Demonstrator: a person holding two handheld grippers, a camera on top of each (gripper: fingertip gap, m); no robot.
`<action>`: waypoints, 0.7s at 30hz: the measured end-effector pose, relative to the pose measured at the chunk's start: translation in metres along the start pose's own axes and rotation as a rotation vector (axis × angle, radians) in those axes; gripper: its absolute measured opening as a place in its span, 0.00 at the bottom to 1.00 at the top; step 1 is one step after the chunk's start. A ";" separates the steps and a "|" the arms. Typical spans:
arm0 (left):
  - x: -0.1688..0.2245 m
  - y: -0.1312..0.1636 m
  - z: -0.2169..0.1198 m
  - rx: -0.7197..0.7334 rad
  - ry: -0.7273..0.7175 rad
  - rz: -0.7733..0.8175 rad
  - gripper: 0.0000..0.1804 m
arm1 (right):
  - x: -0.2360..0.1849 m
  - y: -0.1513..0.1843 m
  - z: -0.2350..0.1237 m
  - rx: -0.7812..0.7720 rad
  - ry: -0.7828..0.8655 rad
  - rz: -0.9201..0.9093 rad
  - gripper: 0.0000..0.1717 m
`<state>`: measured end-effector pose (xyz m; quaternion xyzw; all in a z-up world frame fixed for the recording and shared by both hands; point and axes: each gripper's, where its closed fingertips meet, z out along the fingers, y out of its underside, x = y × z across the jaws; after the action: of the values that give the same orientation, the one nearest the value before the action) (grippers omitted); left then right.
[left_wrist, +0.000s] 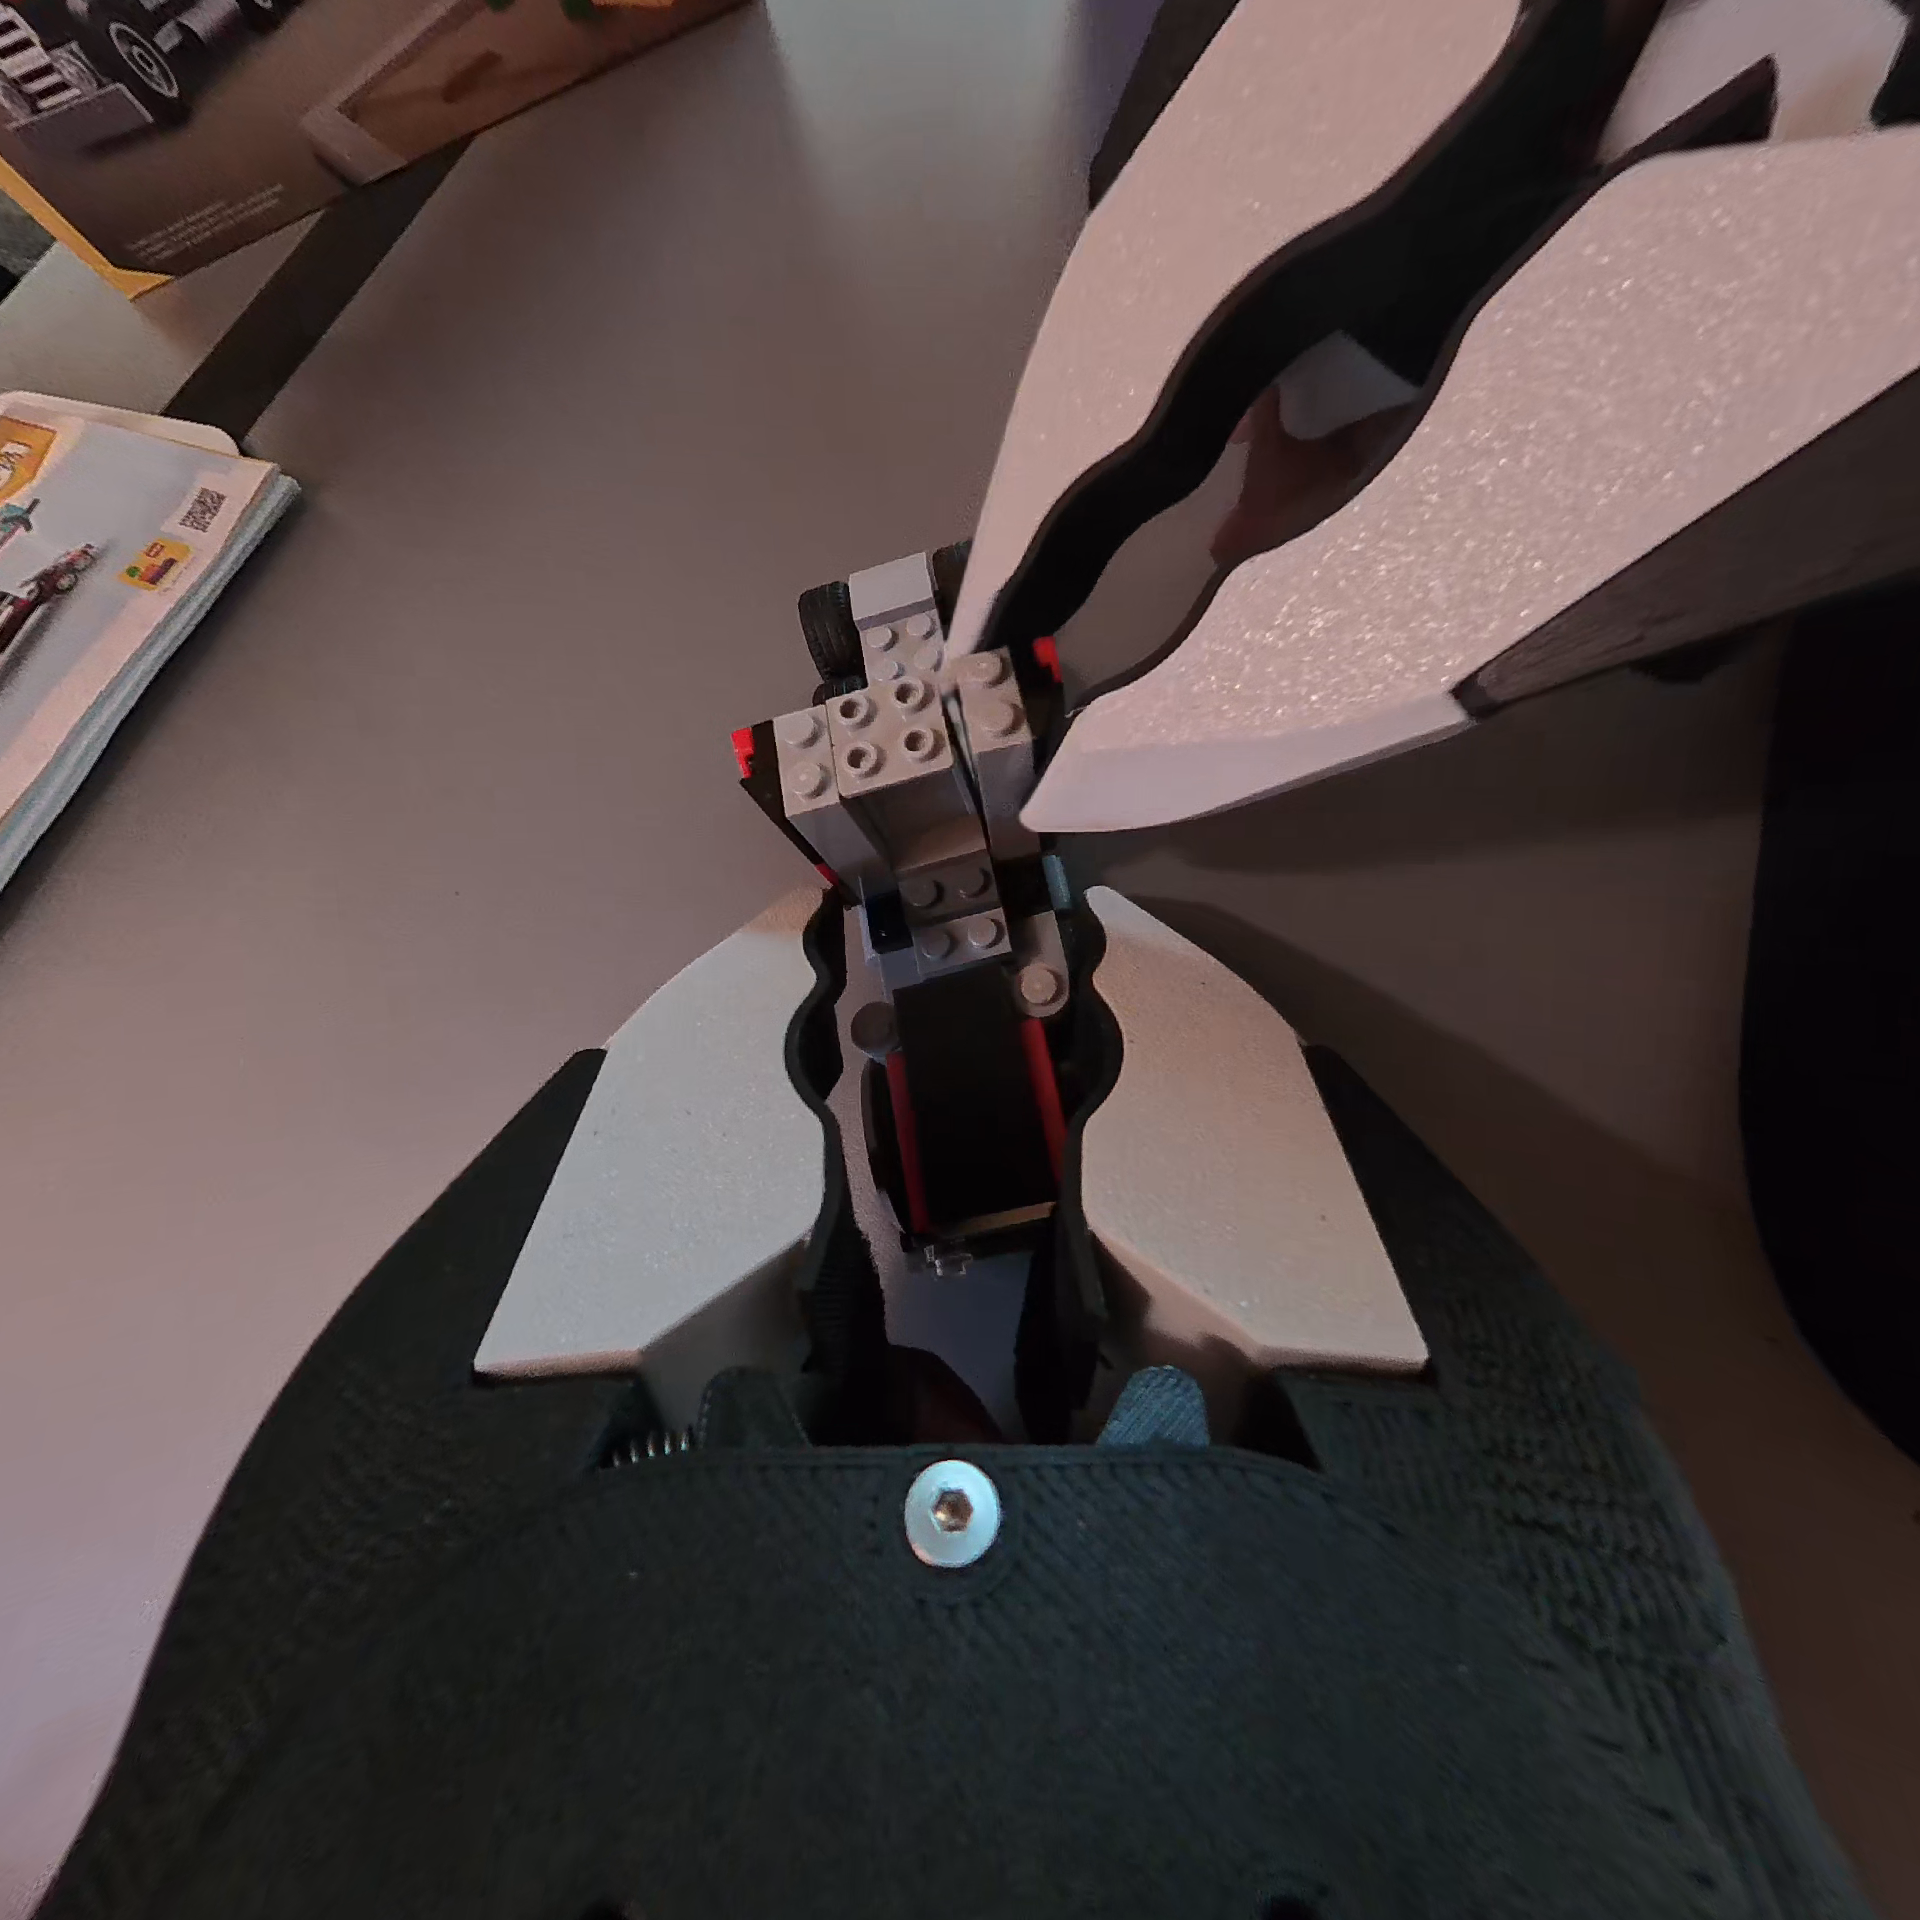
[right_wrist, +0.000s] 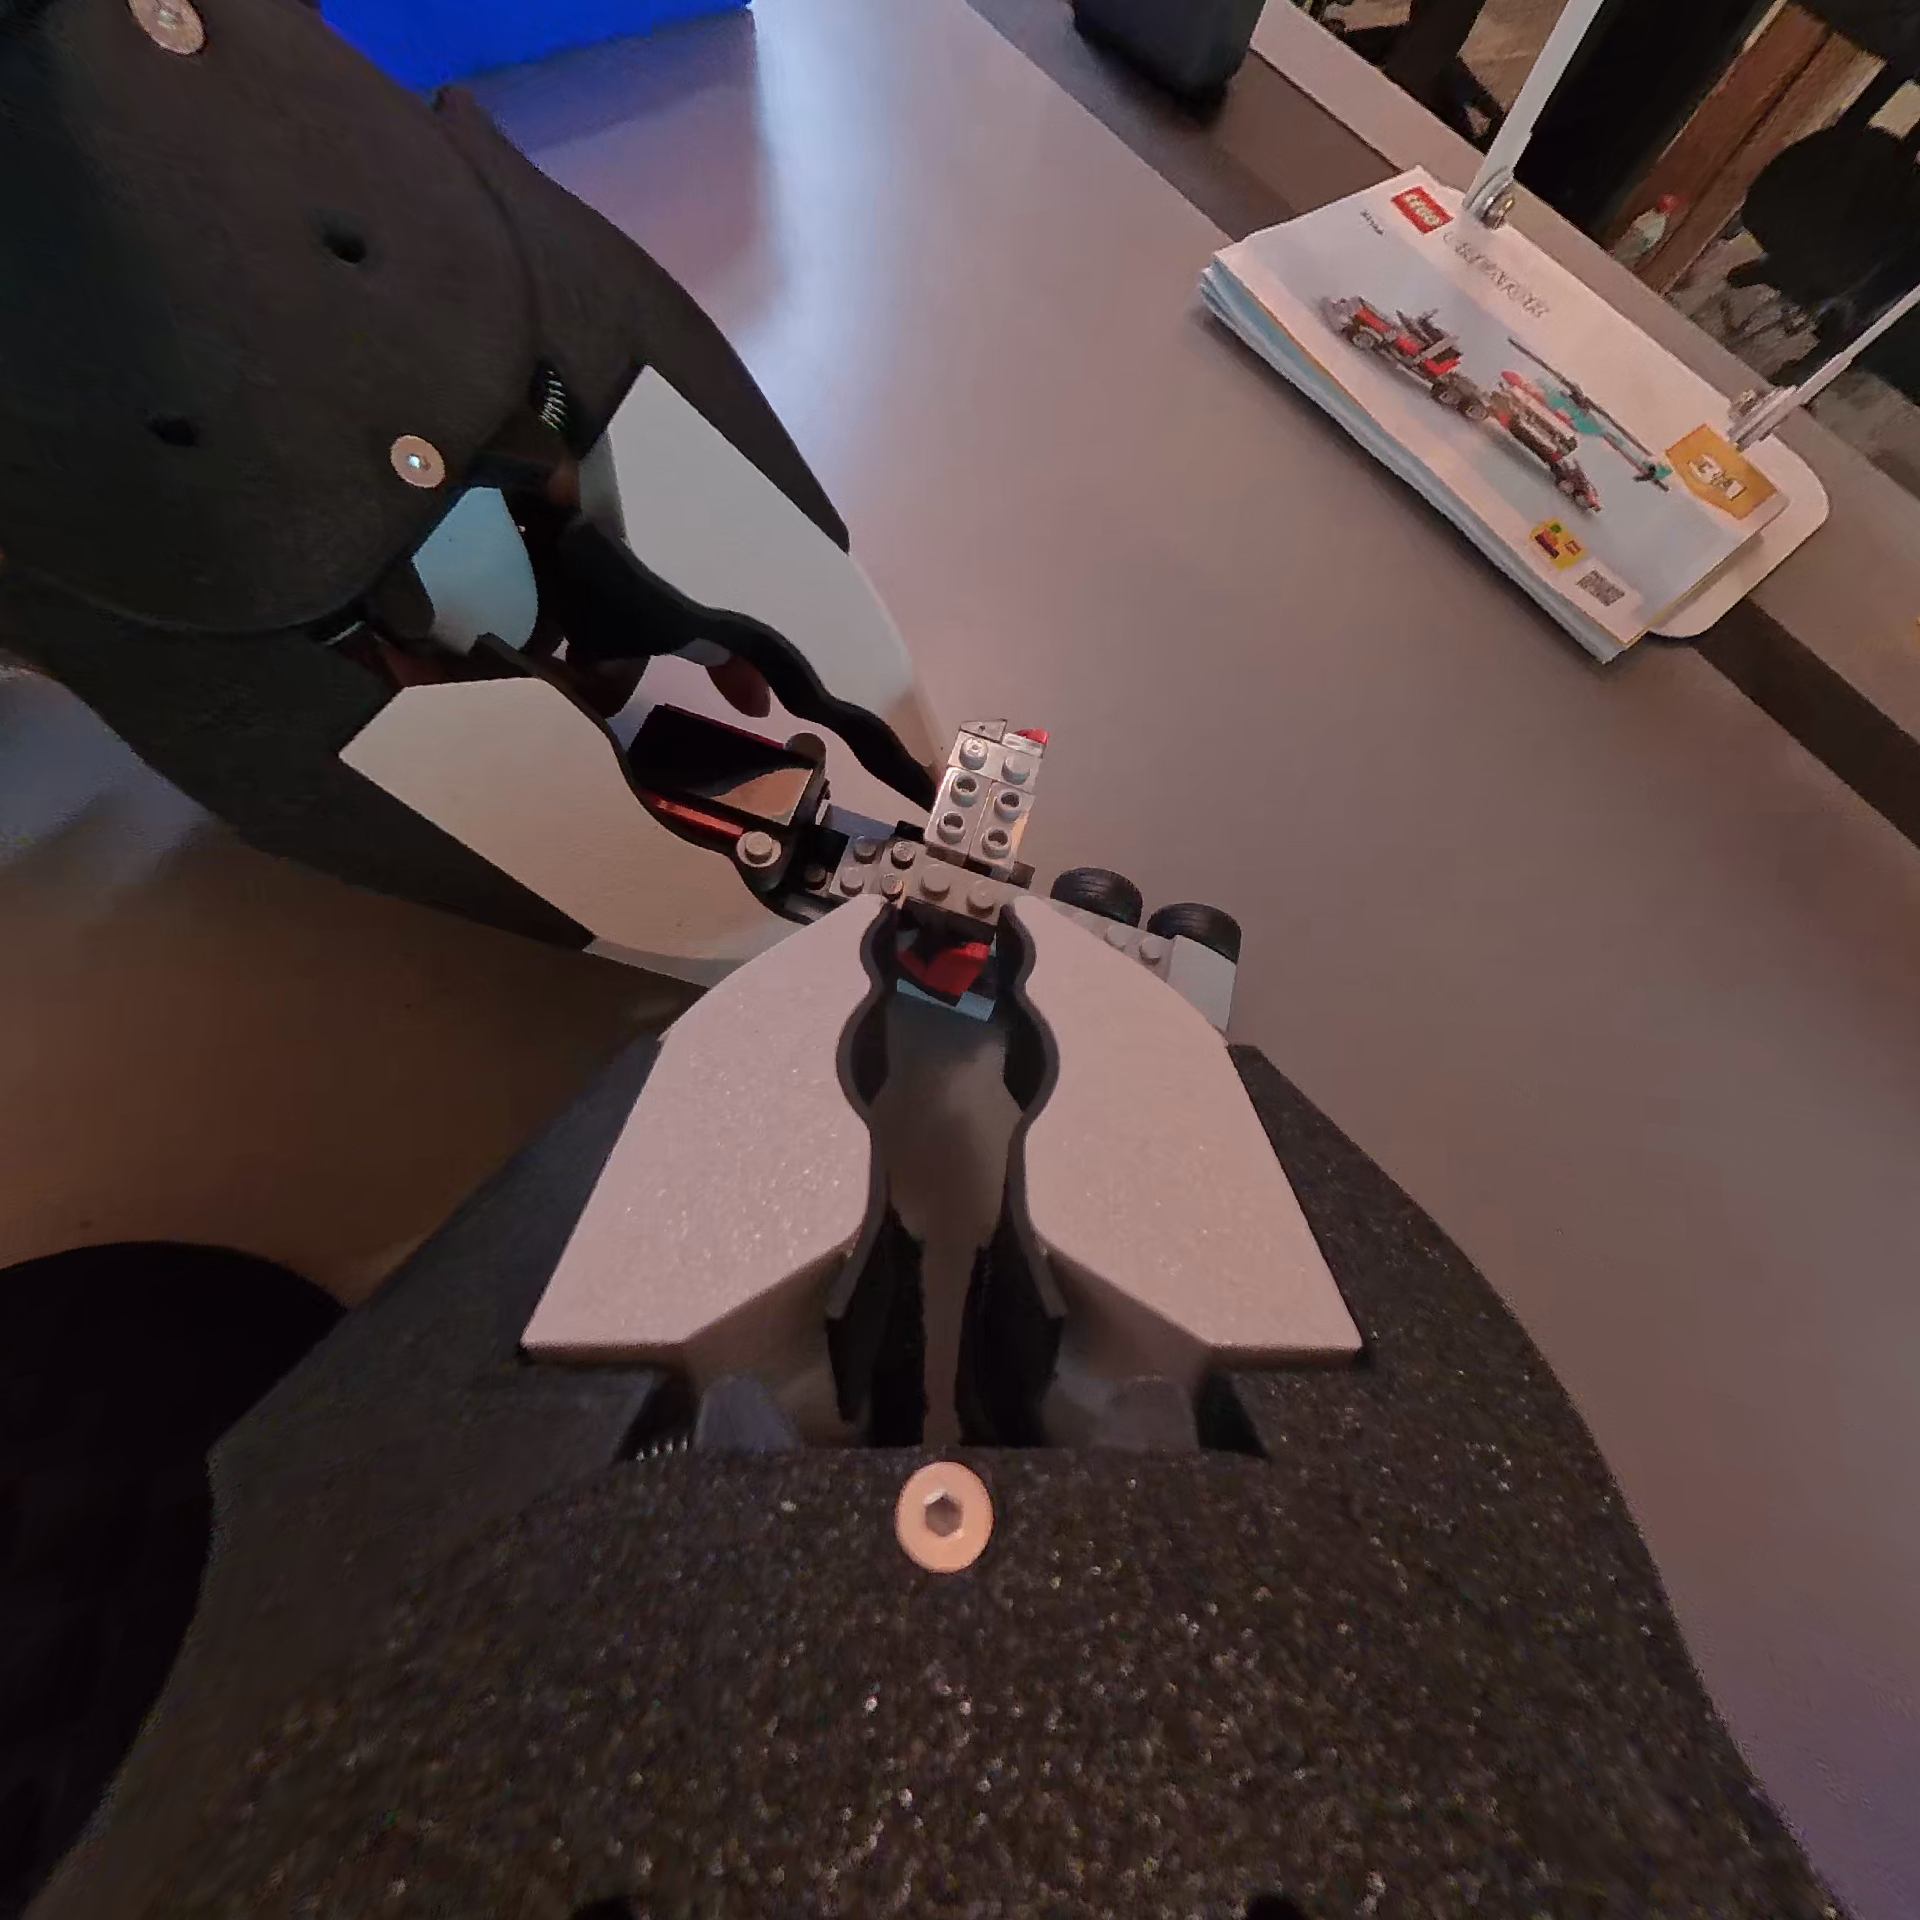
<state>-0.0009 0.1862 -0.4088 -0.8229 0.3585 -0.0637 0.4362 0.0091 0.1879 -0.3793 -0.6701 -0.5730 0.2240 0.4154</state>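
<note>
A small brick-built truck model (left_wrist: 894, 727) in grey, black and red sits just above the grey table (left_wrist: 623, 416). My left gripper (left_wrist: 961, 914) is shut on its black and red front end (left_wrist: 977, 1101), with both pads pressed on its sides. My right gripper (right_wrist: 948, 920) is shut on the model's side, on a grey and red part (right_wrist: 940, 961) below the studded grey cab (right_wrist: 982, 810). In the left wrist view the right gripper (left_wrist: 1013, 727) comes in from the upper right. In the right wrist view the left gripper (right_wrist: 842, 847) comes in from the left. The model's black wheels (right_wrist: 1195, 925) stick out at its rear.
An instruction booklet (right_wrist: 1507, 405) lies near the table's edge under two thin metal legs (right_wrist: 1496, 197); it also shows in the left wrist view (left_wrist: 114, 582). A product box (left_wrist: 156, 135) stands at the far left. A blue object (right_wrist: 520, 31) is at the back. My left and right fingertips are right by each other.
</note>
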 end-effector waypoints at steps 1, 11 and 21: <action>0.000 0.000 0.000 -0.002 -0.001 -0.006 0.23 | 0.000 0.000 -0.001 -0.004 -0.004 0.008 0.10; 0.000 0.001 0.000 -0.005 -0.001 -0.018 0.23 | 0.014 -0.005 -0.012 0.034 0.059 0.014 0.10; 0.001 0.003 -0.006 -0.002 0.030 -0.032 0.28 | 0.002 -0.035 -0.034 0.312 -0.237 0.323 0.10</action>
<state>-0.0040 0.1808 -0.4073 -0.8280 0.3517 -0.0825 0.4289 0.0155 0.1800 -0.3312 -0.6499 -0.4617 0.4500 0.4024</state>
